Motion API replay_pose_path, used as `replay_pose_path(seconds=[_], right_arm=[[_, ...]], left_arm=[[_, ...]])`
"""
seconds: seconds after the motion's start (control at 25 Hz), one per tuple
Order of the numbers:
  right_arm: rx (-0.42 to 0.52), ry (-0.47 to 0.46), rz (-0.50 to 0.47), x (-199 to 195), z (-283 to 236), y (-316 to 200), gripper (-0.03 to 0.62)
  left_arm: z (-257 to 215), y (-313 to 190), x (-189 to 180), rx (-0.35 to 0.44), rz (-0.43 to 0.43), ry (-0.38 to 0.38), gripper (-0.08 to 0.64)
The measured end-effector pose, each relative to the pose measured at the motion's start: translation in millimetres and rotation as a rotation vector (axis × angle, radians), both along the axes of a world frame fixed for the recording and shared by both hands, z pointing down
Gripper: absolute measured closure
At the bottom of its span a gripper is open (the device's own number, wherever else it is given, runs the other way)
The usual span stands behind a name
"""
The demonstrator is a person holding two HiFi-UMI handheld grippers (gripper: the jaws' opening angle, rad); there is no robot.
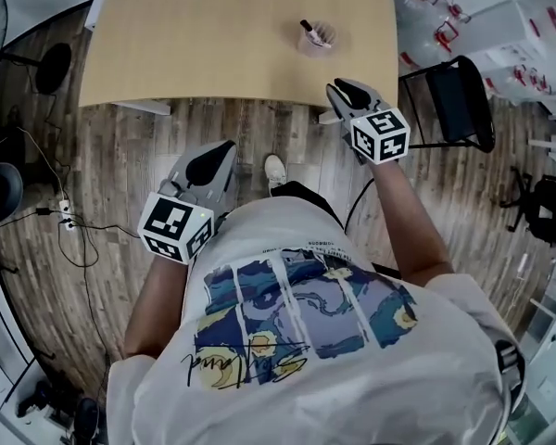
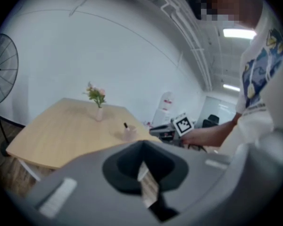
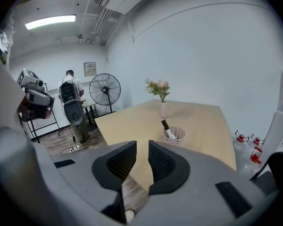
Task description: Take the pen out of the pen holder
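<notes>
While the pen point(image 3: 166, 126) stands tilted in the pen holder point(image 3: 175, 136) on the worktop point(image 1: 213, 44), the right hand-held gripper point(image 3: 142, 147), empty and slightly parted, hangs short of it, so reaching for the pen's top seems next; the left hand-held gripper point(image 2: 142, 146) is closed on nothing.

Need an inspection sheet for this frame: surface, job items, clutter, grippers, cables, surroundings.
Surface: wooden table, mostly bare.
Job's things: pen stands tilted in the pen holder, near the table's right side.
Clutter: flower vase at the far edge.
Grippers: left gripper jaws together, empty, held over the floor; right gripper jaws narrowly apart, empty, short of the pen holder.
Cables: cables and power strip on the floor, left.
Surroundings: black chair, water jugs, fan, a person at the back.
</notes>
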State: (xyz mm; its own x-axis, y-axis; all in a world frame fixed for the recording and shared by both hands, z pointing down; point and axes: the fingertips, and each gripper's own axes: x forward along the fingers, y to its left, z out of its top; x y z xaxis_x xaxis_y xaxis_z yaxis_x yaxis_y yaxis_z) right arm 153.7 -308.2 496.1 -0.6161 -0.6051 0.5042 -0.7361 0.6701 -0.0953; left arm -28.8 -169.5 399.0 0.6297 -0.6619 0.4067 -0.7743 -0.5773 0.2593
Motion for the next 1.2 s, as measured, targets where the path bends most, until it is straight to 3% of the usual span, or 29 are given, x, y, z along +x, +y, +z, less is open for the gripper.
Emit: replay_pose_path(seconds=[0.52,0.76,1.08,1.2], right_arm=[[-0.014,0.051,-0.023,14.6,48.4,-91.5,0.506],[-0.004,0.095,-0.058,10.2,64.3,-107.1,0.499],[0.078,0.201,-0.139,3.1,67.4,-114.7,0.499],[0.092,0.216,-0.136,5.2,67.3,-116.9,0.521]], left_arm=[[2.0,-50.1,10.5,-0.029,-0.105,-0.049,0.552],[4.7,-56.9,10.0,-0.043,-0.123,-0.061,0.552],[5.4,-58.6,8.3,-0.047,-0.150,-0.067,0.552],[6.7,-55.9,8.4,-0.049,-0.158,-0.067,0.552]])
